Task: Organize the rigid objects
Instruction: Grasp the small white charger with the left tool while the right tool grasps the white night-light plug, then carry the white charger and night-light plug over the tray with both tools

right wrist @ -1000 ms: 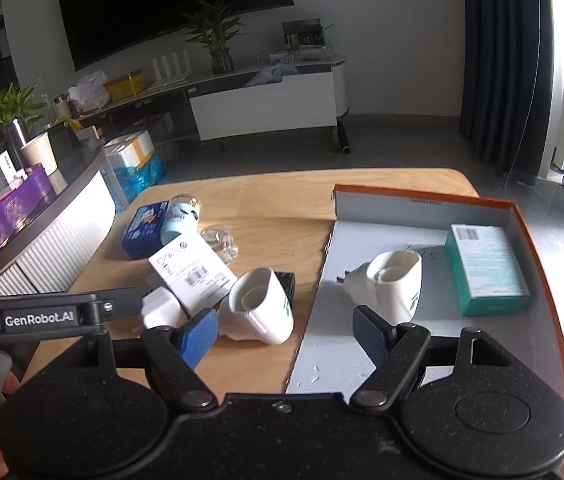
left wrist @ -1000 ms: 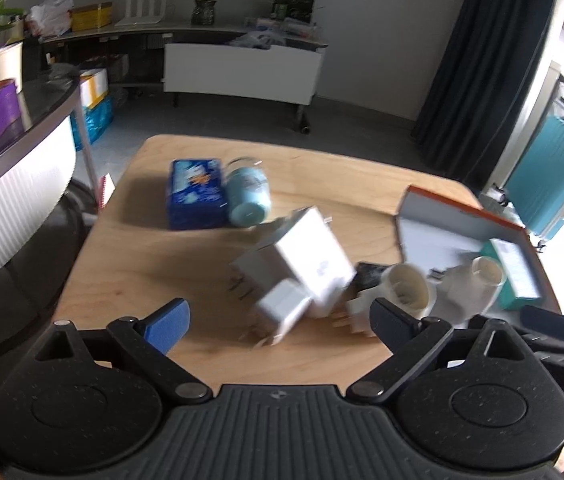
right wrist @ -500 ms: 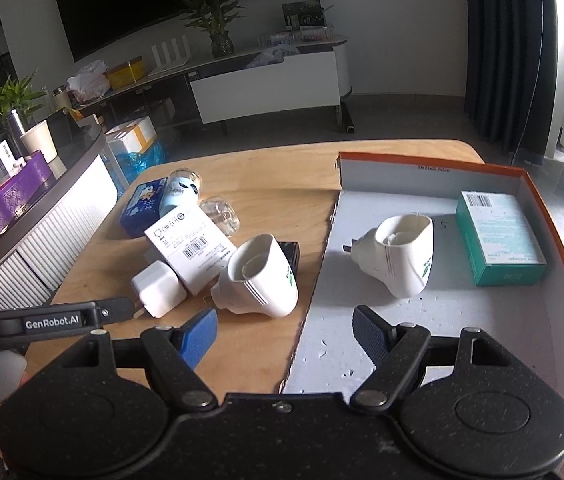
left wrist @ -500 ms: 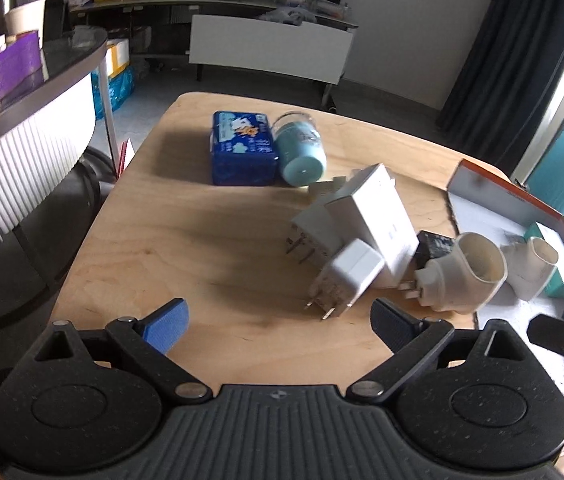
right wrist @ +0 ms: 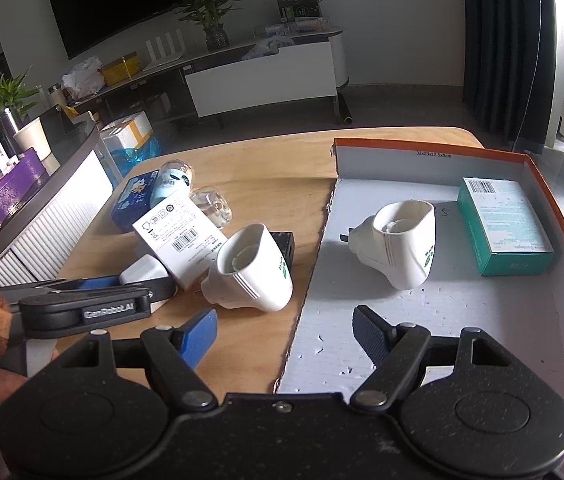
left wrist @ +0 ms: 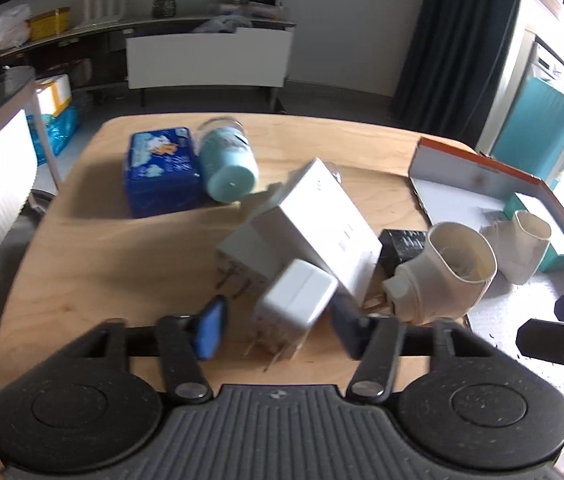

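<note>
A small white charger [left wrist: 296, 312] lies prongs toward me on the wooden table [left wrist: 102, 264]. My left gripper [left wrist: 278, 330] straddles it with its jaws closing. The right finger sits at the charger's edge, while a gap still shows beside the blue left pad [left wrist: 212, 332]. Behind it lean a white carton [left wrist: 322, 224] and a cream plug-in device [left wrist: 446, 272]. My right gripper [right wrist: 286, 328] hangs open and empty over the near edge of the orange-rimmed box [right wrist: 402, 146]. That box holds a second cream device [right wrist: 398, 240] and a teal carton [right wrist: 502, 224].
A blue tissue pack [left wrist: 160, 172] and a light blue jar [left wrist: 228, 164] lie at the table's far left. A black block [left wrist: 402, 240] sits behind the cream device, with a clear glass [right wrist: 212, 206] nearby. A curved counter [right wrist: 42, 184] stands left of the table.
My left gripper has dropped toward the white charger, and its wide jaws have narrowed around it. The right gripper has stayed in place, open.
</note>
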